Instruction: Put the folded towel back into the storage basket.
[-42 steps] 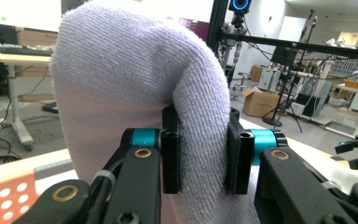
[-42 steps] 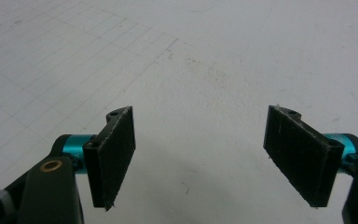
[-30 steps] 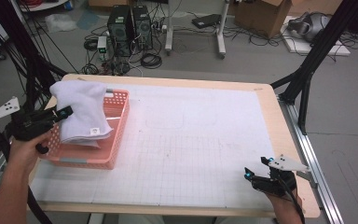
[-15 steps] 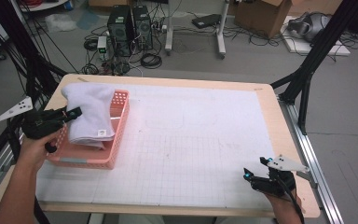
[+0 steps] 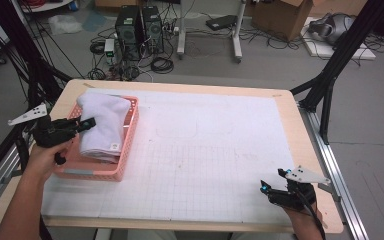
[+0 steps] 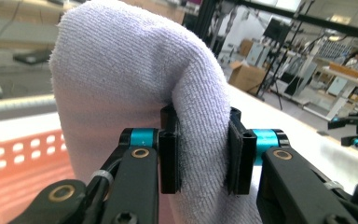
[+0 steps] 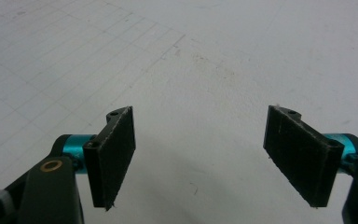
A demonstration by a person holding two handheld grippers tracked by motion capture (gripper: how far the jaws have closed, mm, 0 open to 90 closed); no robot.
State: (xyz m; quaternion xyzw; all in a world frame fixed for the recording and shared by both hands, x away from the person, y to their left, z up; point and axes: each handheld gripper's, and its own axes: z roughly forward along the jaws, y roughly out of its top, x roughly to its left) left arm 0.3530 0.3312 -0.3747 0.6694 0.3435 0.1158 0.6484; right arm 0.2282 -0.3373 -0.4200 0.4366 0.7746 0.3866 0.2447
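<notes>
A folded white towel [image 5: 105, 125] lies in the pink plastic basket [image 5: 126, 150] at the table's left side. My left gripper [image 5: 87, 122] reaches in from the left, its pads pinching a thick fold of the towel. In the left gripper view the towel [image 6: 135, 70] bulges up over the jaws and my left gripper [image 6: 201, 154] is shut on it, with the basket's pink wall [image 6: 18, 149] behind. My right gripper [image 5: 267, 187] rests near the table's front right corner. It stands open with nothing between its fingers, above the bare mat in the right gripper view [image 7: 205, 154].
A white gridded mat [image 5: 205, 150] covers the wooden table. Black frame posts [image 5: 330, 85] stand at the right edge. Computer towers [image 5: 140, 25], cables and cardboard boxes sit on the floor beyond the far edge.
My left gripper has carried the towel a little to the right and down, and the towel now sits lower and more compact in the basket. The right gripper has stayed still.
</notes>
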